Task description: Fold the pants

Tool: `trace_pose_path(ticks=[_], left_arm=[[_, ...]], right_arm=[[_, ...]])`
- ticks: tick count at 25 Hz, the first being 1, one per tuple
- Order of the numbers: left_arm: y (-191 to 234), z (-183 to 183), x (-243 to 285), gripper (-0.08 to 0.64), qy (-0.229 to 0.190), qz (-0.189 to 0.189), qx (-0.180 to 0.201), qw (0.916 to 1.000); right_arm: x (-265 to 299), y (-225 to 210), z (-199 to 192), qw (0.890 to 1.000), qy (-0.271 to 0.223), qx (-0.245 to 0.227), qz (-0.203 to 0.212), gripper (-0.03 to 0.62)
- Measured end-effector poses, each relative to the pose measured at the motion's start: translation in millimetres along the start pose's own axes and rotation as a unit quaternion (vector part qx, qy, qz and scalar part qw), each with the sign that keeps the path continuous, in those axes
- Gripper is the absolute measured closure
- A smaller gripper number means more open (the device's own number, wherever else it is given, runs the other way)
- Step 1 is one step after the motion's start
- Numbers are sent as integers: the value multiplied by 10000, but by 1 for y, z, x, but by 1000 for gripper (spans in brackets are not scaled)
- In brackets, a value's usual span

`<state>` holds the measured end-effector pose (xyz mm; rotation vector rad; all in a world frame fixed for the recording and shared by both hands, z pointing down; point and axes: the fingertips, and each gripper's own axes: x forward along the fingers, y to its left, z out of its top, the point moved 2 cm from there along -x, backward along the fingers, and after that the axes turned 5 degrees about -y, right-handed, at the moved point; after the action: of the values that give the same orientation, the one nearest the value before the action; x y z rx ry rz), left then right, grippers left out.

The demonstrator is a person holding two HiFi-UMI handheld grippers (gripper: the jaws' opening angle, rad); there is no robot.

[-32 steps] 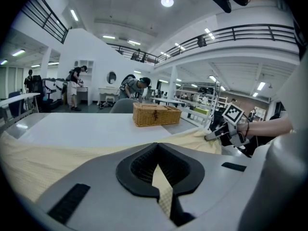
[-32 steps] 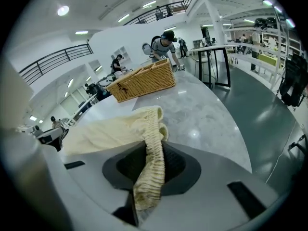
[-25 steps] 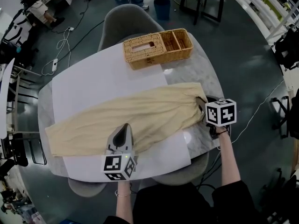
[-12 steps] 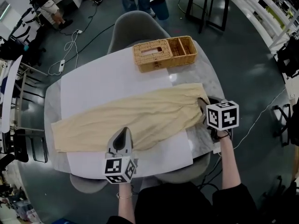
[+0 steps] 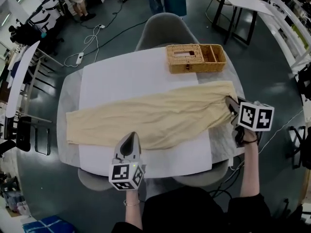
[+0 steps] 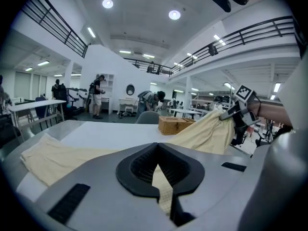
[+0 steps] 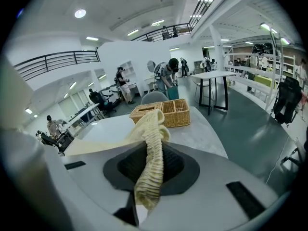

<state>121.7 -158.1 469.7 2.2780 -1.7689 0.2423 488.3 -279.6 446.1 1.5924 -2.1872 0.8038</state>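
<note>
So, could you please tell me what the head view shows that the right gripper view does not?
Only the head view shows the pants stretched full length across the table, their leg ends at the left, and the left tool at their near edge. Only the right gripper view shows, close up, the gathered waistband pinched between the jaws of the right tool. Both show the wicker basket at the table's far side and part of the tan cloth.

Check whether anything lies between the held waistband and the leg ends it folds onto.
Nothing visible does. The right gripper grips the pants by the waistband; the wicker basket sits beyond them, off the path.
</note>
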Motion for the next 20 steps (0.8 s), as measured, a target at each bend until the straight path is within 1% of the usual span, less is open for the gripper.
trace_pose_path(ticks=[6, 11, 17, 20], left_arm=[[50, 3, -38, 546, -141, 140, -107, 9997], [92, 8, -64, 546, -212, 90, -82, 9997], [154, 12, -97, 546, -291, 70, -108, 9995], [177, 12, -108, 546, -342, 16, -89, 9994]], right_arm=[[-10, 34, 26, 9998, -175, 7, -122, 528], [-20, 74, 47, 9995, -245, -54, -175, 528], [-27, 138, 68, 9996, -260, -82, -77, 528], [-28, 169, 76, 9993, -317, 52, 175, 528]])
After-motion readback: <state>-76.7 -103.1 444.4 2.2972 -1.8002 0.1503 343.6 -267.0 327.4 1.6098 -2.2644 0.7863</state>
